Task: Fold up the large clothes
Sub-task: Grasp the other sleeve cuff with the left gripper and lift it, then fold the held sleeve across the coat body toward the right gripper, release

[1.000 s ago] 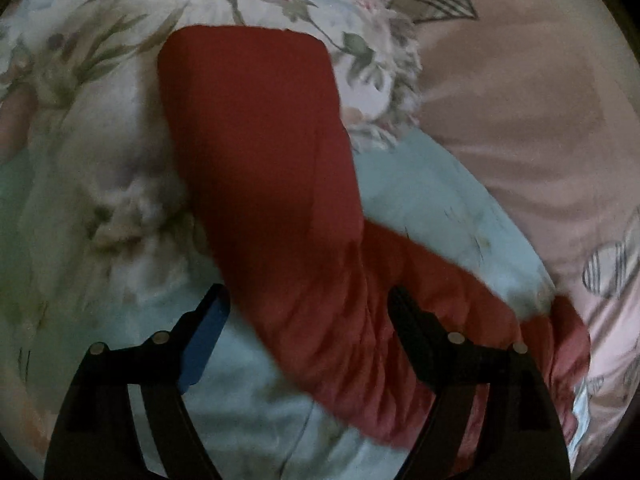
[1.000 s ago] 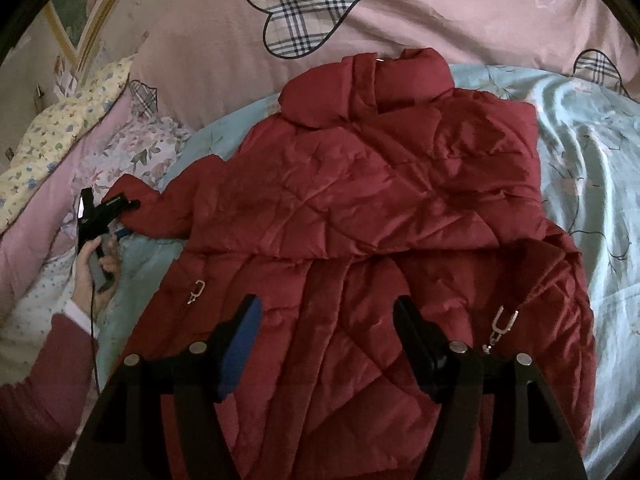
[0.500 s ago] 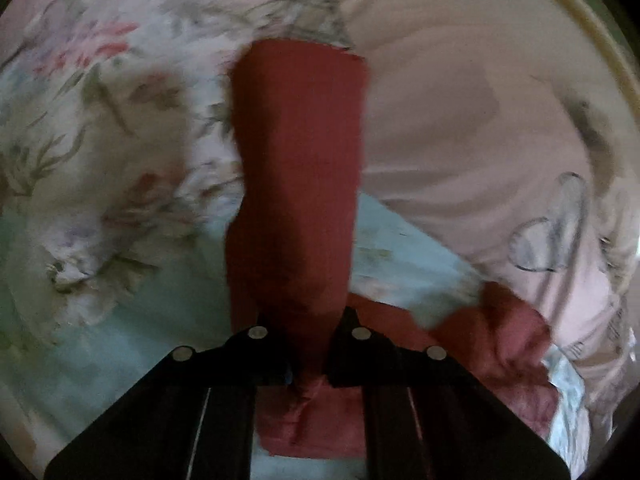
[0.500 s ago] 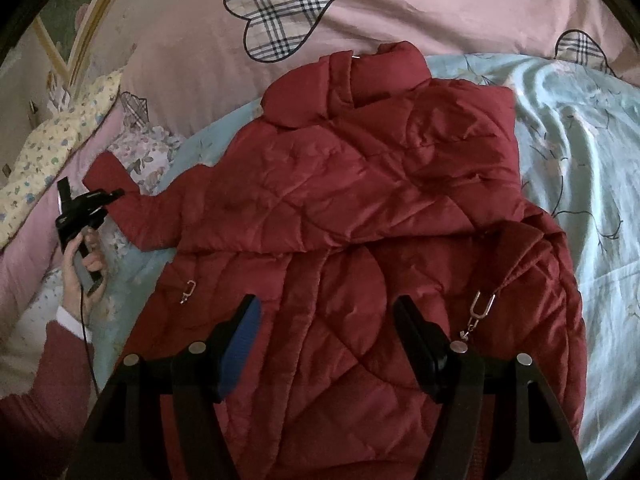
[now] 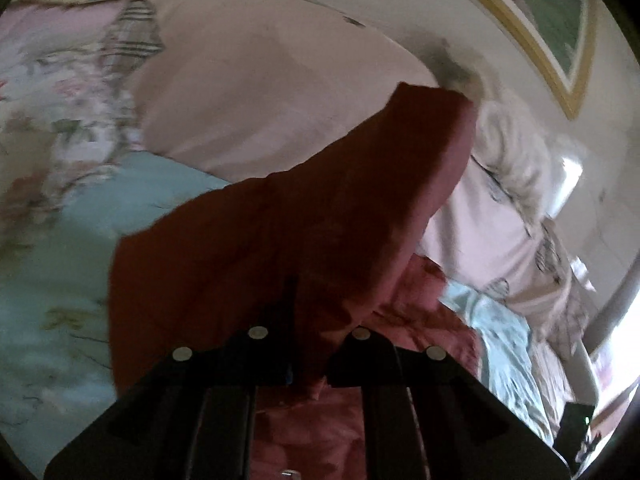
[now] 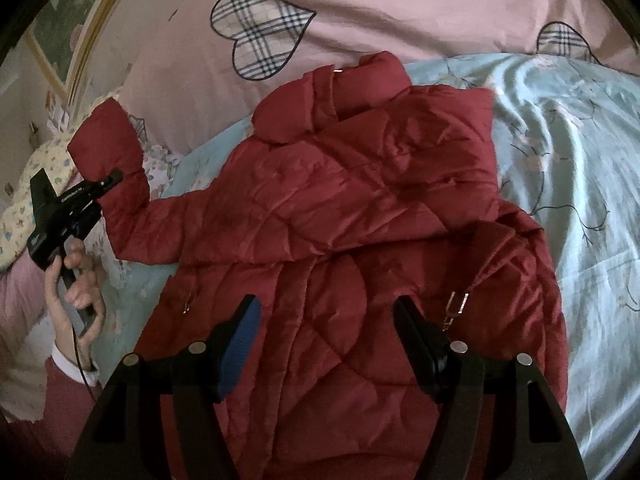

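Note:
A dark red quilted jacket (image 6: 360, 216) lies spread on the light blue bed sheet (image 6: 568, 128), collar toward the pink quilt. My left gripper (image 6: 114, 178) is shut on the jacket's left sleeve (image 6: 116, 152) and holds its cuff lifted off the bed at the far left. In the left wrist view the sleeve (image 5: 320, 232) drapes up from between the closed fingers of that gripper (image 5: 310, 354). My right gripper (image 6: 326, 320) hovers open over the jacket's lower front, nothing between its fingers.
A pink quilt (image 6: 400, 4) with plaid hearts lies behind the jacket. Floral bedding (image 5: 60, 92) is piled at the left. A framed picture (image 5: 540, 20) hangs on the wall. A metal zipper pull (image 6: 456, 304) sits by the right finger.
The left gripper closed on the red sleeve and lifted it up and over toward the jacket body. The right gripper drifted slightly and stayed open.

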The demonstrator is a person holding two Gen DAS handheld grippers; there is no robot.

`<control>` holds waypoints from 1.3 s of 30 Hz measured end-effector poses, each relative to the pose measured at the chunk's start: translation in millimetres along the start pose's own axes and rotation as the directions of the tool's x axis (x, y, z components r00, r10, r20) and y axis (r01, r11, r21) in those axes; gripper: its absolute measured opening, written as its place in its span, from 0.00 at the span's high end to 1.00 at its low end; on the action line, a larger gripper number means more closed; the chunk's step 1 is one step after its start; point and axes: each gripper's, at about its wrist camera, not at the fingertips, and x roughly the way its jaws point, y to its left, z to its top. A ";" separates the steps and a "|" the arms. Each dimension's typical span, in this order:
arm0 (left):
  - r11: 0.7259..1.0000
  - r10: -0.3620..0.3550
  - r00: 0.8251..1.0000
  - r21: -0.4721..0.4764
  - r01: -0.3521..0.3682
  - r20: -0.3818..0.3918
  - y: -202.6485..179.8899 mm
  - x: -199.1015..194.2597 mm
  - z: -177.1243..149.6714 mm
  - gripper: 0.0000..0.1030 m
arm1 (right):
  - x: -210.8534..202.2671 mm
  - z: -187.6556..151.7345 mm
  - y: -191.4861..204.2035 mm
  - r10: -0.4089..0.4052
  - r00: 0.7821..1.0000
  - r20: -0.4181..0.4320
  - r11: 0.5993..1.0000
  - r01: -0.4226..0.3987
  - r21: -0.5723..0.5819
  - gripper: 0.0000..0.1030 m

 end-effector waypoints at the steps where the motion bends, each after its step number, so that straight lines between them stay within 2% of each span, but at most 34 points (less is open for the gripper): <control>1: 1.000 -0.018 1.000 0.015 0.019 -0.013 -11.3 4.8 -4.5 0.93 | -0.9 0.3 -2.3 0.001 1.000 0.004 1.000 -0.001 0.007 0.32; 6: 0.994 -0.060 0.995 0.082 0.066 -0.076 -57.1 28.1 -30.5 0.93 | -4.7 1.0 -11.7 0.016 1.000 0.010 0.999 -0.017 0.032 0.32; 10: 0.989 -0.064 0.988 0.122 0.081 -0.137 -87.0 54.1 -51.1 0.93 | -10.3 3.0 -18.9 0.021 1.000 0.024 0.999 -0.022 0.045 0.32; 22: 0.979 -0.062 0.962 0.169 0.110 -0.266 -136.8 111.4 -103.1 0.93 | -14.9 15.4 -49.2 0.041 0.998 0.042 0.993 -0.046 0.110 0.31; 27: 0.958 -0.017 0.955 0.270 0.101 -0.297 -160.6 133.7 -128.5 0.93 | -9.9 33.8 -59.1 0.078 0.995 0.058 0.985 -0.086 0.151 0.30; 32: 0.947 -0.014 0.942 0.298 0.120 -0.334 -170.2 143.9 -144.6 0.91 | 2.5 59.3 -68.8 0.109 0.991 0.073 0.974 -0.121 0.191 0.30; 34: 0.939 -0.006 0.939 0.322 0.123 -0.344 -174.5 144.7 -148.9 0.88 | 10.6 70.1 -75.6 0.155 0.984 0.084 0.958 -0.170 0.231 0.30; 39: 0.932 0.002 0.939 0.341 0.123 -0.343 -177.3 143.0 -152.9 0.86 | 38.2 92.6 -85.4 0.206 0.975 0.085 0.929 -0.222 0.296 0.29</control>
